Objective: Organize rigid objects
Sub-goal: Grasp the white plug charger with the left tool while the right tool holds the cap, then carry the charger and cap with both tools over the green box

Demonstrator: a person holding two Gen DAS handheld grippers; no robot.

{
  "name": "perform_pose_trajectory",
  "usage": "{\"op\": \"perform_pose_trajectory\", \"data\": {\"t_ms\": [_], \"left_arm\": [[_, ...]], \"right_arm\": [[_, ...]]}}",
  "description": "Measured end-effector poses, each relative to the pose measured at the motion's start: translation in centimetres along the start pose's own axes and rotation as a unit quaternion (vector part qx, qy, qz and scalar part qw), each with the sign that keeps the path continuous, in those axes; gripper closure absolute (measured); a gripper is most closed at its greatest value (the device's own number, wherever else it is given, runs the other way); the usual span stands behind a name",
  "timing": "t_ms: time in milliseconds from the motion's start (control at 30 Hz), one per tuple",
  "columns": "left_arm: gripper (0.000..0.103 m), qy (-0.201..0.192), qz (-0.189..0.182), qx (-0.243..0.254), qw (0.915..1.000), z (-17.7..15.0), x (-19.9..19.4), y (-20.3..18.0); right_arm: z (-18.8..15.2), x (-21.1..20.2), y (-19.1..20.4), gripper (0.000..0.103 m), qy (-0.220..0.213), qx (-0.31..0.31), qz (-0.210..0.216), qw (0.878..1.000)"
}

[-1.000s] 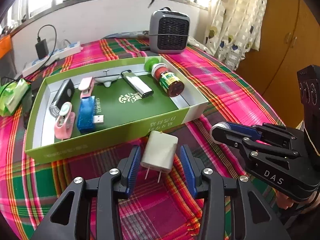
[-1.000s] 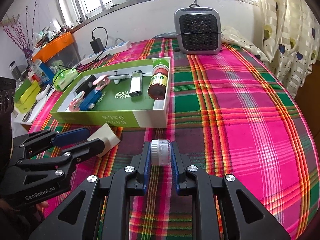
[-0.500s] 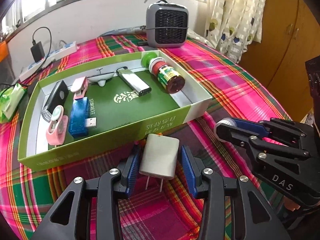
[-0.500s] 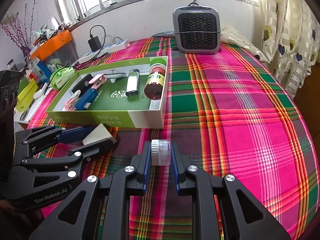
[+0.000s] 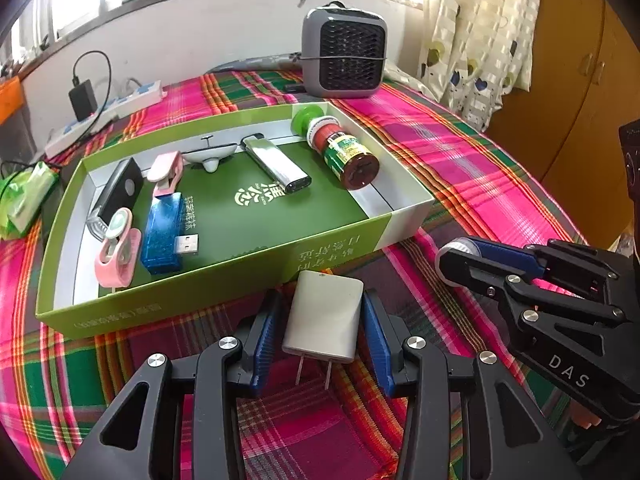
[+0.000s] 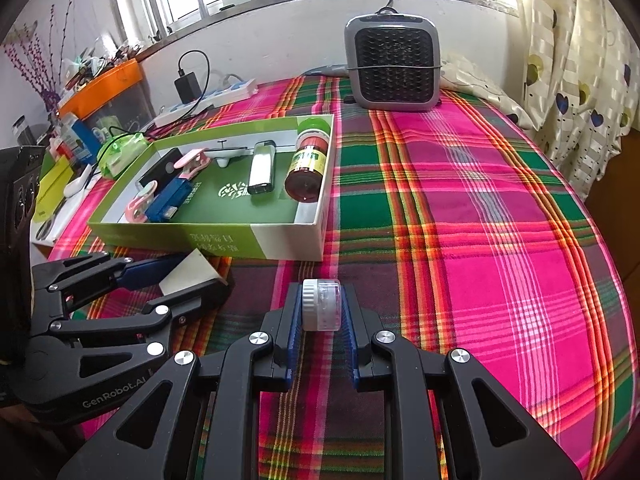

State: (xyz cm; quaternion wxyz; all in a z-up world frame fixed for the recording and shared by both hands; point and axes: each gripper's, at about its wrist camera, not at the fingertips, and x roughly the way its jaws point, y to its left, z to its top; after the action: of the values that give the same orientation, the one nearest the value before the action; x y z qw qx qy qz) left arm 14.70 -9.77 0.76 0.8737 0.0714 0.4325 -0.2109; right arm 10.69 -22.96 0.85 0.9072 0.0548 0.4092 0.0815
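The left gripper (image 5: 323,330) is clamped on a white plug adapter (image 5: 323,318), a flat rounded block with two metal prongs pointing back toward the camera; it hangs just in front of the near wall of the green box (image 5: 224,284). The right gripper (image 6: 321,312) is closed narrow on a small clear jar (image 6: 322,305) with a ribbed white cap on its left end, held sideways above the plaid tablecloth (image 6: 480,208), off the box's near right corner.

The open box lies on the left half of the tabletop and holds seven things: one red-brown bottle (image 5: 344,152) with a green cap lying along its right wall, one silver lighter (image 5: 276,166), one blue USB stick (image 5: 164,236), two pink clips (image 5: 118,250), one black flat device (image 5: 120,192) by the left wall, and one small white piece (image 5: 210,156) at the far wall.

At the tabletop's far edge stands one grey fan heater (image 6: 392,68). One white power strip (image 6: 208,98) with a black charger plugged in lies at the far left, and a green packet (image 5: 26,196) sits beside the box's left wall. Each gripper shows at the side of the other's view, close together in front of the box.
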Motion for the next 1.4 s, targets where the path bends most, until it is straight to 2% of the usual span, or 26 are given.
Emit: {"op": "perform_pose_trajectory", "data": {"t_ms": [467, 667, 1400], "left_arm": [[0.063, 0.0, 0.0, 0.0, 1.0, -0.06, -0.04, 0.02], [0.07, -0.001, 0.009, -0.002, 1.0, -0.02, -0.12, 0.29], [0.071, -0.003, 0.011, -0.006, 0.9999, -0.07, -0.11, 0.52]], "right_arm": [[0.06, -0.02, 0.03, 0.083, -0.001, -0.001, 0.0, 1.0], [0.05, 0.0, 0.01, 0.083, -0.001, 0.0, 0.0, 1.0], [0.02, 0.03, 0.08, 0.083, -0.001, -0.001, 0.0, 1.0]]}}
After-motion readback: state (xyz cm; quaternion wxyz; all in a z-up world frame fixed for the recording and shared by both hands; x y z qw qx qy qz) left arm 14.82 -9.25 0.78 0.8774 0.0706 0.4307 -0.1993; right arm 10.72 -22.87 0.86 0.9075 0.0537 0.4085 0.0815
